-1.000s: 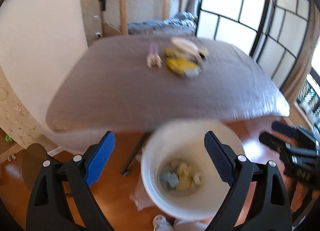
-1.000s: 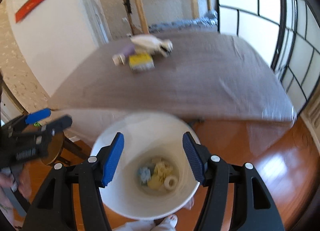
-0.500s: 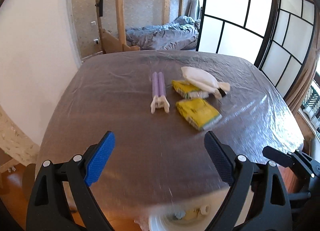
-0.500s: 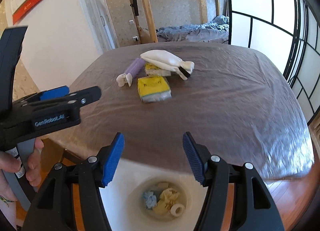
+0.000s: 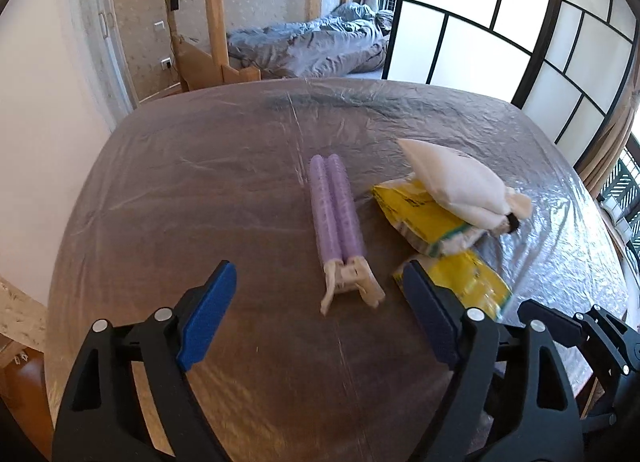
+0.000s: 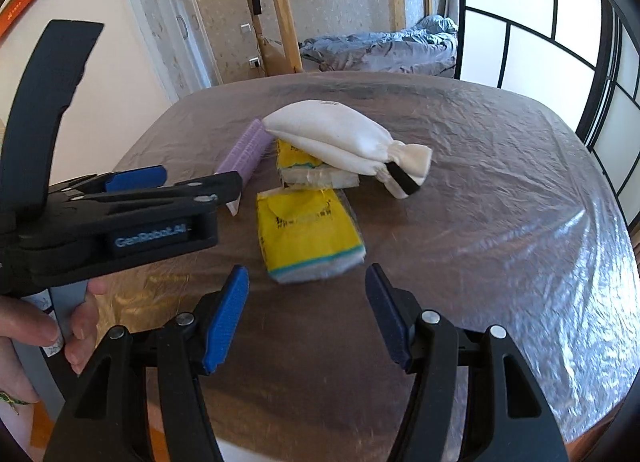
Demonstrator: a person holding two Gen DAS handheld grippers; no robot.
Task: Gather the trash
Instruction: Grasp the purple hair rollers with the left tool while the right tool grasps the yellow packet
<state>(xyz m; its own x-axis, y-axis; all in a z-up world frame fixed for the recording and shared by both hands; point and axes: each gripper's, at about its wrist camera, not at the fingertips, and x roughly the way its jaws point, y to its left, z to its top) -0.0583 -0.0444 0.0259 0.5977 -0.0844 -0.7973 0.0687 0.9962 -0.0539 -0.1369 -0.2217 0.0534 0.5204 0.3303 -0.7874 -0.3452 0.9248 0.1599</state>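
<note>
On the brown table (image 5: 200, 190) lie a purple twin-tube item with a white clip end (image 5: 336, 214), two yellow packets (image 5: 424, 222) (image 5: 476, 286) and a white cloth pouch (image 5: 460, 182) resting on the farther packet. My left gripper (image 5: 320, 314) hovers just short of the clip end; its jaws are closing, and the pads touch nothing. In the right wrist view, my right gripper (image 6: 306, 318) stands open just short of the near yellow packet (image 6: 304, 234). The pouch (image 6: 344, 138) and the purple item (image 6: 244, 154) lie beyond it.
A clear plastic sheet covers the table (image 6: 500, 202). The left gripper's black body (image 6: 132, 218), held by a hand (image 6: 40, 334), fills the left of the right wrist view. Behind the table are a wooden bunk post (image 5: 214, 2), a bed and dark-framed sliding screens (image 5: 520, 34).
Both grippers have moved forward from above the white bin to over the table. The bin has dropped out of view and the trash items are much closer. The left jaws have narrowed slightly.
</note>
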